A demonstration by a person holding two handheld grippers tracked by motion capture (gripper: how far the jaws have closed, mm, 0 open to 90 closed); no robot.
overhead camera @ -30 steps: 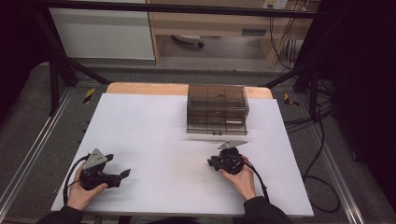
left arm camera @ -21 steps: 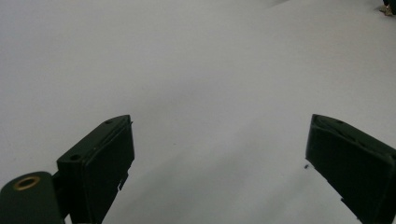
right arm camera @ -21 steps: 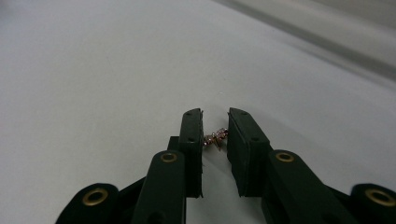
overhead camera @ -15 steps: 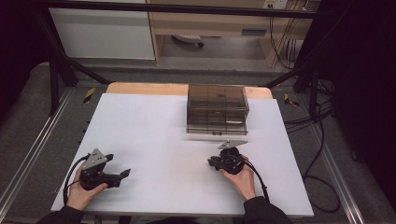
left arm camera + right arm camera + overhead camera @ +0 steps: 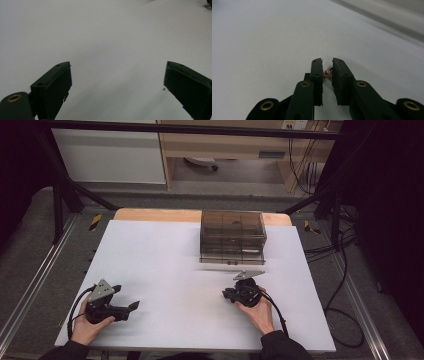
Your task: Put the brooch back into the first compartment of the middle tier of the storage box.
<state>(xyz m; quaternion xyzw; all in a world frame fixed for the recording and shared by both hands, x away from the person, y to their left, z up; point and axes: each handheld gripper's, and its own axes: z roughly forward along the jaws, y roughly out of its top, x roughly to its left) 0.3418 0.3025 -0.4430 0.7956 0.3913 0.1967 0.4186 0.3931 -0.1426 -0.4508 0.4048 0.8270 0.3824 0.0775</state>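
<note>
A tiny gold-and-pink glittering trinket (image 5: pixel 327 72) sits between the tips of my right gripper (image 5: pixel 327 68), low over the white table (image 5: pixel 165 250). The jaws have just been closing and their pads now touch it on both sides. In the high view the right gripper (image 5: pixel 226 296) lies in a hand at the table's front right and points left. My left gripper (image 5: pixel 132 306) rests at the front left and points right. Its jaws stand wide apart (image 5: pixel 117 82) over bare white surface with nothing between them.
A smoky transparent box of drawers (image 5: pixel 232 235) stands at the back centre-right of the table, just beyond the right hand. Black cables (image 5: pixel 345 285) hang off the right side. A metal frame rail (image 5: pixel 30 285) runs along the left.
</note>
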